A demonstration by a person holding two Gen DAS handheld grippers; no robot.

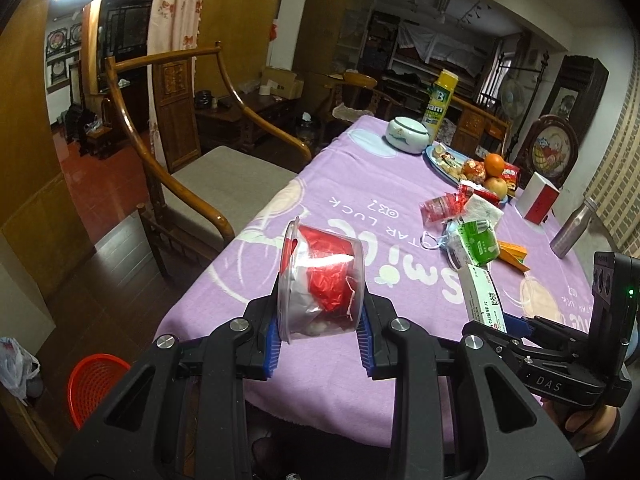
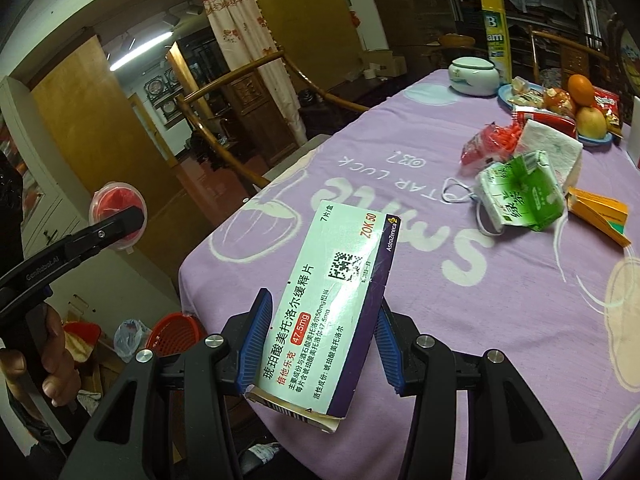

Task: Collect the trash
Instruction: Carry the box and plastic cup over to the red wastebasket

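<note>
Nearest the left camera: the left gripper (image 1: 320,332) is clamping a clear plastic cup (image 1: 320,284) stuffed with red and white wrappers, its blue pads pressing both sides, the cup lying sideways so the scraps are staying wedged inside.
Nearest the right camera: the right gripper (image 2: 320,344) is pinching a medicine box (image 2: 324,312) across its width, jaws closed partway to the width of the carton, both loads being carried clear of the surface (image 1: 340,380).
Likely reason for the hold: each gripper is probably bringing its piece toward the red basket (image 1: 94,384) on the floor, which looks like the bin.
Middle of the surface: more trash is waiting together, a green tissue pack (image 2: 520,192), a crumpled white napkin (image 2: 552,148), a red wrapper (image 2: 488,144), an orange carton (image 2: 600,216) and a face mask's loops (image 2: 460,196).
Far end: a fruit plate (image 1: 436,160), a white lidded jar (image 1: 406,134) and a yellow can (image 1: 440,100) are probably not trash.
Hard to make out: the basket's contents, what lies under the tissue pack, and the cup's base.
</note>
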